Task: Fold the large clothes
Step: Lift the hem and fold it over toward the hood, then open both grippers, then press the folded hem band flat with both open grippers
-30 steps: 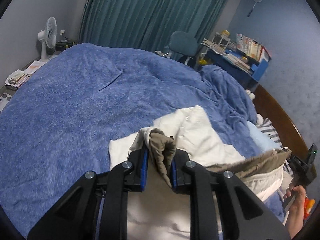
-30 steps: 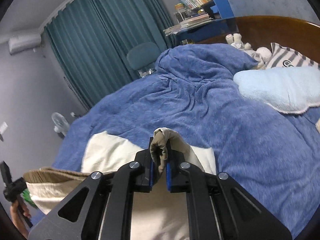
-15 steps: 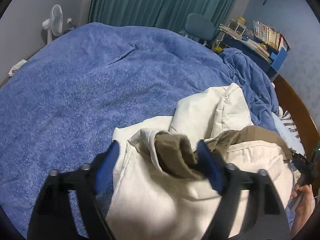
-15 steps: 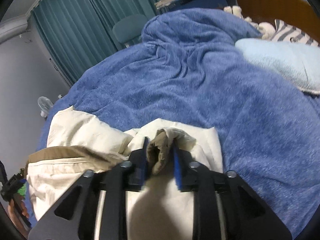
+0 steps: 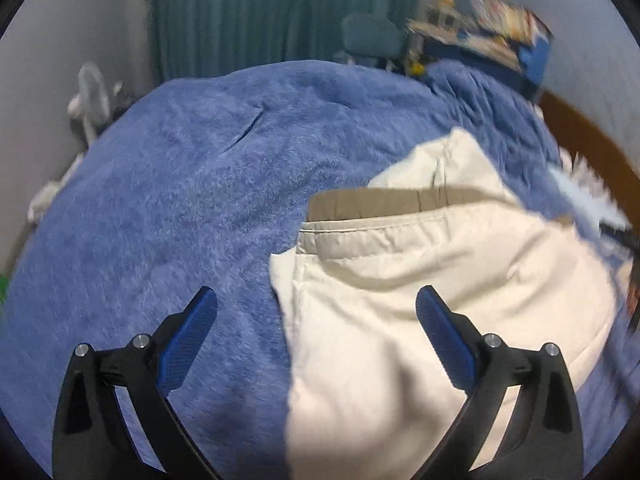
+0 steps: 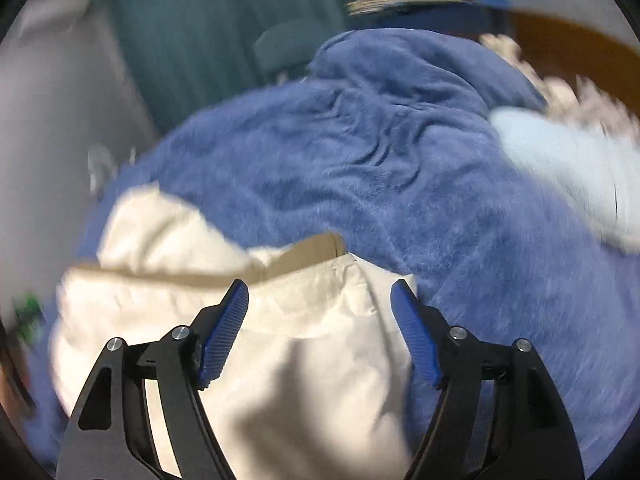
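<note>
A cream garment point(image 5: 432, 280) with a tan lining band point(image 5: 384, 200) lies folded over on the blue blanket point(image 5: 180, 200). My left gripper point(image 5: 316, 320) is open and empty, its jaws wide, above the garment's left edge. In the right wrist view the same garment point(image 6: 312, 360) lies under my right gripper point(image 6: 320, 312), which is open and empty above the garment's right edge. The tan band point(image 6: 304, 256) shows just beyond its fingertips.
The blue blanket point(image 6: 380, 160) covers the whole bed. A light blue pillow point(image 6: 568, 168) and a wooden headboard point(image 6: 572, 40) lie at the right. A fan point(image 5: 90, 96), teal curtains point(image 5: 248, 12), a chair point(image 5: 372, 40) and a cluttered desk point(image 5: 488, 36) stand beyond the bed.
Both grippers held the garment's tan-lined edge, then opened and let it drop. The garment now lies folded on the blanket and both grippers have drawn back above it.
</note>
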A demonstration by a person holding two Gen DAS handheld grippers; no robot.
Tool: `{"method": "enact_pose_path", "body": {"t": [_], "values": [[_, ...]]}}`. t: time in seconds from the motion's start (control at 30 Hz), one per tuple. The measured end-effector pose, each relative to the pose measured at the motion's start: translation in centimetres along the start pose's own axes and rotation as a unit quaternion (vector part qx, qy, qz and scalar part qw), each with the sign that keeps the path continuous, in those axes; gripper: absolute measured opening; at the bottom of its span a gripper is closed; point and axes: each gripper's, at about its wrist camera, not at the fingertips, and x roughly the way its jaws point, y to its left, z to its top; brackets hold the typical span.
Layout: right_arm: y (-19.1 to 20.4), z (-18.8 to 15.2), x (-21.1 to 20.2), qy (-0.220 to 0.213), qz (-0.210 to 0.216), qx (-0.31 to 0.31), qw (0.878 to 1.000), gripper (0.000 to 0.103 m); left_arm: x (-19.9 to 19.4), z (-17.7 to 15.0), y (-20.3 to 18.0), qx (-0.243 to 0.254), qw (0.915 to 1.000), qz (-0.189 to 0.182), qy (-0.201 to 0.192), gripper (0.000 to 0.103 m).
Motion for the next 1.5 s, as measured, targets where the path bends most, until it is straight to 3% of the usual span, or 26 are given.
{"method": "enact_pose_path", "body": {"t": [0.1, 0.3, 0.4, 0.53, 0.57, 0.6, 0.63, 0.7, 0.73, 0.77, 0.9, 1.0, 1.17, 1.27, 1.4, 1.5], "values": [[0.2, 0.7, 1.7, 0.029, -0.002, -0.062, 0.998, 0.072, 1.3, 0.9, 0.1, 0.024, 0.9995, -0.019, 0.008, 0.095], [-1.5, 2.3, 5.2, 0.074, 0.047, -0.043, 0.995, 0.072, 5.8, 2.3, -0.7, 0.062, 0.9967, -0.034, 0.040, 0.095], [-1.8, 2.1, 6.9, 0.103, 0.070, -0.030, 0.992, 0.078, 7.8, 2.6, -0.4, 0.058, 0.9957, -0.042, 0.059, 0.095], [-2.1, 1.0, 8.9, 0.142, 0.081, -0.012, 0.986, 0.080, 10.4, 1.7, 0.9, 0.008, 0.9908, -0.090, 0.101, 0.091], [-2.1, 0.6, 9.2, 0.148, 0.083, -0.011, 0.985, 0.080, 10.9, 1.4, 1.2, -0.003, 0.9892, -0.099, 0.108, 0.083], [-2.1, 0.2, 9.4, 0.149, 0.086, -0.011, 0.985, 0.080, 11.2, 0.9, 1.5, -0.018, 0.9860, -0.121, 0.113, 0.067], [-2.0, -0.2, 9.3, 0.146, 0.091, -0.011, 0.985, 0.077, 11.2, 0.6, 1.6, -0.027, 0.9829, -0.142, 0.113, 0.058], [-2.1, -0.8, 8.7, 0.128, 0.100, -0.001, 0.987, 0.056, 10.4, 0.2, 1.5, -0.025, 0.9841, -0.148, 0.095, 0.031], [-2.1, -0.9, 8.4, 0.118, 0.096, 0.001, 0.988, 0.051, 9.8, 0.1, 1.3, -0.018, 0.9848, -0.151, 0.084, 0.026], [-1.9, -1.1, 7.9, 0.108, 0.098, 0.002, 0.989, 0.037, 9.1, 0.0, 1.0, -0.008, 0.9872, -0.141, 0.073, 0.022], [0.4, -1.2, 4.6, 0.037, 0.057, -0.059, 0.996, 0.019, 5.8, 0.1, -1.2, 0.051, 0.9959, -0.074, 0.012, 0.014], [2.1, -0.5, 2.2, -0.022, 0.018, -0.102, 0.994, 0.016, 3.2, 1.0, -1.8, 0.063, 0.9962, -0.048, -0.036, 0.012], [2.4, 2.7, 0.5, -0.087, -0.005, -0.080, 0.993, 0.016, 2.1, 3.7, -2.2, 0.060, 0.9956, -0.017, -0.069, 0.012], [3.4, 3.5, 2.4, -0.079, -0.047, -0.088, 0.992, 0.017, 3.2, 4.7, -2.3, 0.050, 0.9964, 0.003, -0.068, 0.012], [2.9, 2.6, 7.4, -0.006, -0.082, -0.083, 0.993, 0.027, 8.8, 3.8, -2.9, 0.072, 0.9965, 0.037, 0.019, 0.017], [2.2, 1.4, 9.6, 0.031, -0.089, -0.065, 0.993, 0.037, 10.5, 2.8, -2.9, 0.068, 0.9961, 0.045, 0.034, 0.023]]}}
